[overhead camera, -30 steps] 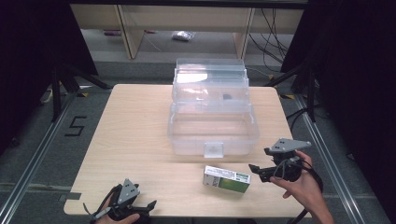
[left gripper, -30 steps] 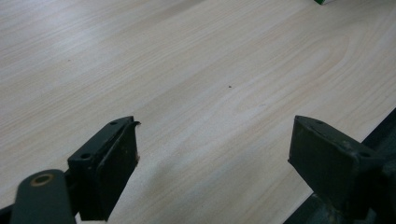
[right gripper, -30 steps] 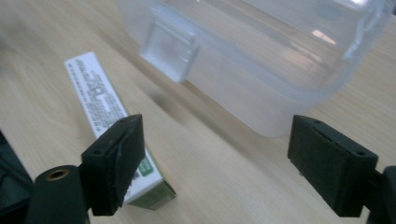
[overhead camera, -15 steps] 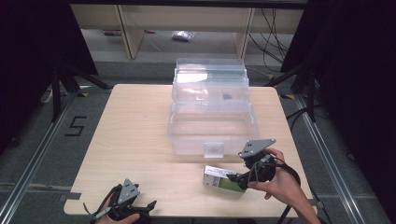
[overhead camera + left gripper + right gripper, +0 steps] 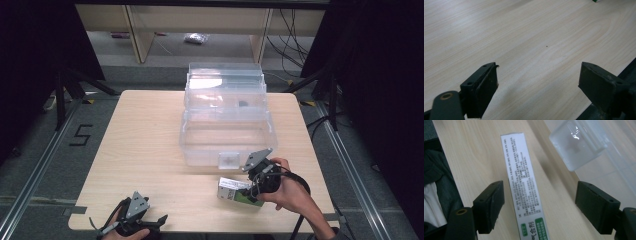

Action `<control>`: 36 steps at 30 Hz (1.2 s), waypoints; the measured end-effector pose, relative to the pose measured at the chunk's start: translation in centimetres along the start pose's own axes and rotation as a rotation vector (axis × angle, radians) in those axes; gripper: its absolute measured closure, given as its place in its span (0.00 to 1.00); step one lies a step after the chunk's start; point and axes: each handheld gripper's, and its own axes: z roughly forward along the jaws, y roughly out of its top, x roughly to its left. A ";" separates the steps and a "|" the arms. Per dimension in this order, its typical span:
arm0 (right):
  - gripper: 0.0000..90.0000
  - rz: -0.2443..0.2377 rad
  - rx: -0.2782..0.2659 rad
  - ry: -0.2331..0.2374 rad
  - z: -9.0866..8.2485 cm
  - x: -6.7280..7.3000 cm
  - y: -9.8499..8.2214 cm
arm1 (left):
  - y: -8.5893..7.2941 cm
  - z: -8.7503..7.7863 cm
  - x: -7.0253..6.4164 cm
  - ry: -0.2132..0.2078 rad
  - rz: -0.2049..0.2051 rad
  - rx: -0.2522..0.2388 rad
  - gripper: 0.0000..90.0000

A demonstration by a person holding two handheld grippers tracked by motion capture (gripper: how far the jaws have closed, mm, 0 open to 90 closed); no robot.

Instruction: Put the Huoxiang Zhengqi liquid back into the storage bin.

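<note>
A small white box with green print (image 5: 234,189) lies flat near the table's front edge, in front of the clear plastic case (image 5: 227,131). My right gripper (image 5: 250,192) has come in over its right end. In the right gripper view the box (image 5: 523,187) runs lengthwise between the two black jaws of my right gripper (image 5: 541,195). The jaws have just been closing but stand apart from the box's sides, so the gripper is open. My left gripper (image 5: 156,223) rests at the front left edge, and in the left gripper view it (image 5: 539,75) is open over bare wood.
The case's lid stands open behind it and its front latch (image 5: 229,160) faces the box; that latch (image 5: 577,145) shows close by in the right gripper view. The table's front edge (image 5: 200,231) is just below both hands. Shelving stands beyond the table.
The right hand has moved left from beside the box until its jaws straddle the box's end, and the jaws have narrowed a little. The left gripper has stayed put.
</note>
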 end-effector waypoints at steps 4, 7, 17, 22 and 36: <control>0.27 -0.034 0.019 0.005 0.5 0.0 0.2 | 0.0 0.0 0.2 0.008 0.016 0.014 0.17; 0.28 -0.034 0.042 0.016 0.8 0.1 0.3 | 0.1 -0.1 0.3 0.009 0.025 0.025 0.17; 0.34 -0.047 0.090 0.026 1.6 -0.1 0.4 | 0.1 -0.1 0.2 0.007 0.019 0.028 0.17; 0.35 -0.069 0.115 0.044 2.0 -0.1 0.4 | 0.0 0.0 0.1 0.006 0.014 0.013 0.17; 0.47 -0.109 0.170 0.088 3.6 0.0 0.8 | 0.0 0.0 0.1 0.009 0.009 0.009 0.17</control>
